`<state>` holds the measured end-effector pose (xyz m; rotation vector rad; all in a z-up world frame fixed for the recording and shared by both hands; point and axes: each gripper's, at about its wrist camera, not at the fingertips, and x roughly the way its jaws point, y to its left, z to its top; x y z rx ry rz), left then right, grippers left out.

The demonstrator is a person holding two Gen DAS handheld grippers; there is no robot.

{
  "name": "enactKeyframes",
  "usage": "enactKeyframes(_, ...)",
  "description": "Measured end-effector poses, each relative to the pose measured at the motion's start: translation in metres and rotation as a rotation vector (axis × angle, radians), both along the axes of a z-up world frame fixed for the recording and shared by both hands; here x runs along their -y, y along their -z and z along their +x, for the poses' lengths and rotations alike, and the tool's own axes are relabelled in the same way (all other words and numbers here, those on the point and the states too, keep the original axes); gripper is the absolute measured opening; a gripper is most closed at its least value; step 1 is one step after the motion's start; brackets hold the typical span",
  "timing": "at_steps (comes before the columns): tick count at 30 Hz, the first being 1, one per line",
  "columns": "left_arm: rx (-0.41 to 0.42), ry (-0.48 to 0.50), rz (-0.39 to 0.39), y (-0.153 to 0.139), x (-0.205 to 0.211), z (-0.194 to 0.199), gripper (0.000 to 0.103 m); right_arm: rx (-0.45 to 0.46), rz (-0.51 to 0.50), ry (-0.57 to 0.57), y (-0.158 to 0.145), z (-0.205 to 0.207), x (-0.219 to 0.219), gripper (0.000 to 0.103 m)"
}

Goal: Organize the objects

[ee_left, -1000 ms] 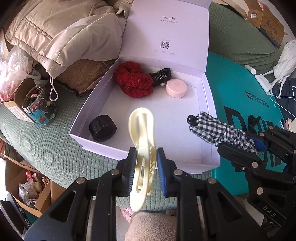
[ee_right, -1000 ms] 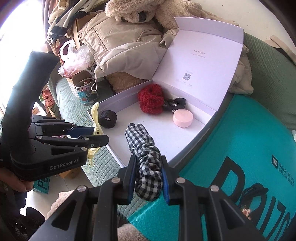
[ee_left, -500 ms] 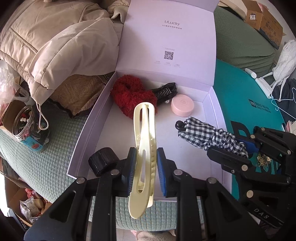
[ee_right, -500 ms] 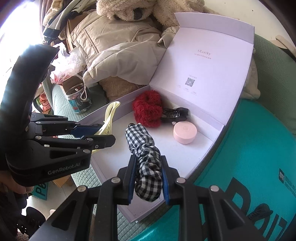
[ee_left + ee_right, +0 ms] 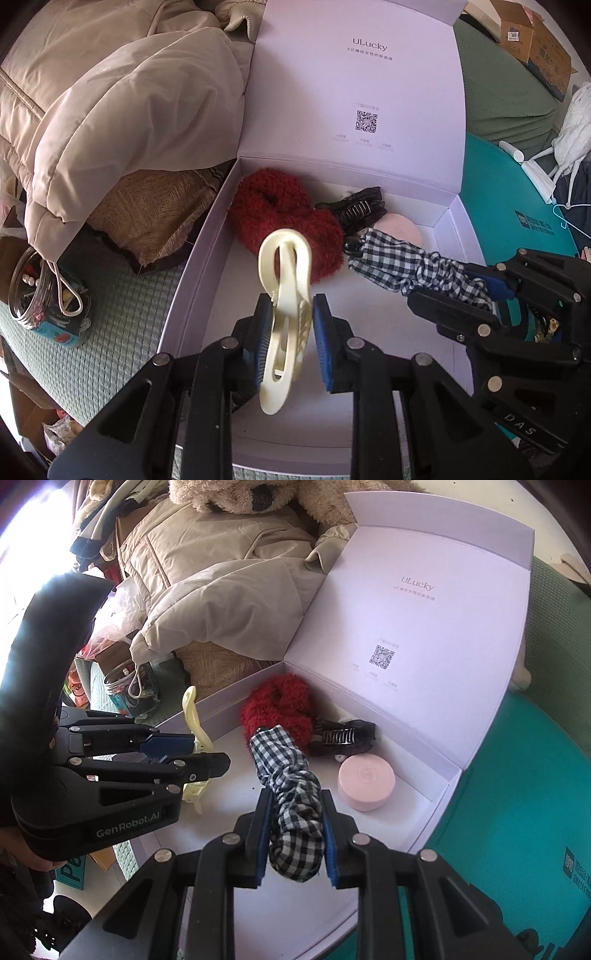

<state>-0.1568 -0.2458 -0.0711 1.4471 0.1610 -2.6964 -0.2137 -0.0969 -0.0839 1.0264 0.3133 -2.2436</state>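
- Two handheld black grippers hang over an open pale lilac cardboard box [image 5: 207, 236] with its lid [image 5: 354, 92] standing upright at the far side.
- The left gripper [image 5: 291, 332] has its blue-padded jaws closed down on a cream plastic claw hair clip [image 5: 286, 291], held upright, its looped end pointing to the far side of the box.
- The right gripper [image 5: 295, 825] has its jaws pressed in on a black-and-white checked fabric scrunchie [image 5: 291, 794], bunched between the pads and reaching out over the box floor.
- Both held pieces sit above the white floor of the box, the clip left of the scrunchie; whether either touches the floor cannot be told.
- At the far end of the box lie a fluffy red scrunchie [image 5: 284, 218], a black toothed claw clip [image 5: 341, 734] just right of it, and a round pink compact [image 5: 365, 777] near the right wall.
- Left of the box, a beige padded jacket [image 5: 122, 110] is heaped on a green quilted cover [image 5: 122, 325], with a glass jar of beads [image 5: 40, 291] beside it.
- A teal printed bag [image 5: 524, 775] lies to the right.
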Motion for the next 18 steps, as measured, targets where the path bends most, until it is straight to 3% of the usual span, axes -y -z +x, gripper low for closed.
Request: enactKeyframes(18, 0.041, 0.022, 0.004, 0.036, 0.007, -0.031, 0.021, 0.026, 0.113, -0.050, 0.020, -0.021, 0.021, 0.023)
